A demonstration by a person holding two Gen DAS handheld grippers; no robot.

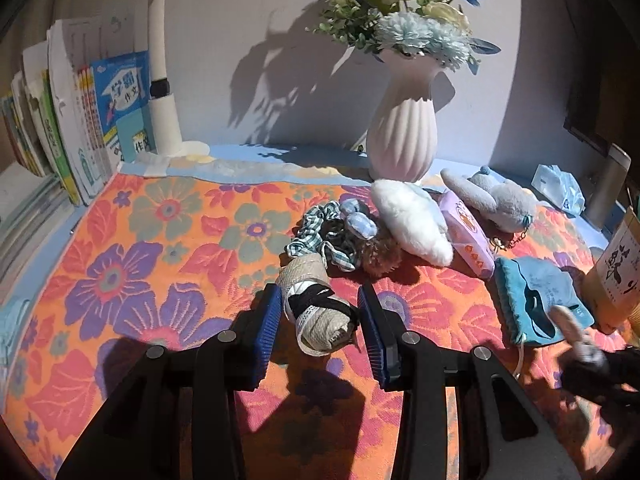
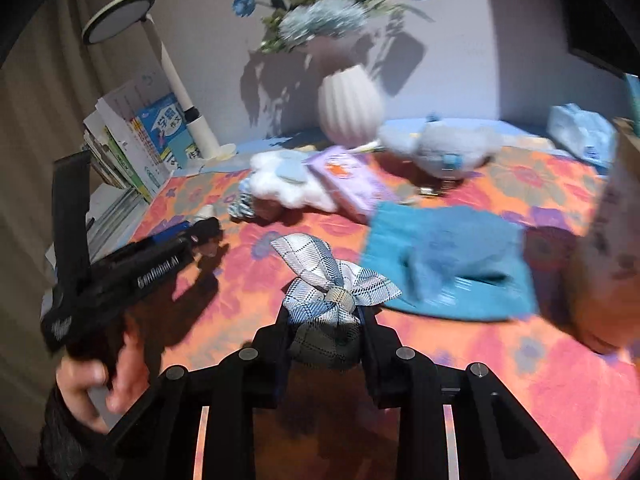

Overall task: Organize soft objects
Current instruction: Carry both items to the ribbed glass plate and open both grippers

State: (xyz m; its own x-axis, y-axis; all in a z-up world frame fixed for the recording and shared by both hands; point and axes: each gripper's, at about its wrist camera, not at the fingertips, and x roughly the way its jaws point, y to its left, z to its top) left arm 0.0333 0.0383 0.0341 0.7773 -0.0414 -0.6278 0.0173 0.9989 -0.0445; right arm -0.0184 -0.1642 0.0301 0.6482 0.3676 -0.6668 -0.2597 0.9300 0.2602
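My left gripper [image 1: 320, 320] is closed on a small woven bow [image 1: 316, 308] with a black ribbon tied round it. The blue pads [image 1: 269, 320] press it from both sides, and it sits above the flowery cloth [image 1: 140, 260].

My right gripper [image 2: 326, 328] squeezes a checked bow [image 2: 332, 280]. Its grey and blue loops stick up past my fingertips. This picture is a bit blurry.

Just behind the woven bow is a little pile of soft things. There is a green checked hair tie [image 1: 316, 236], a blue bow [image 1: 360, 220] and a brown fuzzy ball [image 1: 380, 256], all touching. Next to them lies a fluffy white cloud toy [image 1: 412, 220]. A purple pouch [image 1: 468, 236] leans beside it, and a grey plush toy [image 1: 496, 200] lies behind that. A blue drawstring bag [image 1: 536, 296] lies flat on the cloth to the right.

A white vase [image 1: 404, 128] with blue and white flowers [image 1: 408, 12] stands at the back by the wall. Books [image 1: 80, 120] stand on the left, next to a white lamp [image 1: 162, 80].

From the right side I can see my hand [image 2: 92, 384] holding the left gripper's black handle.
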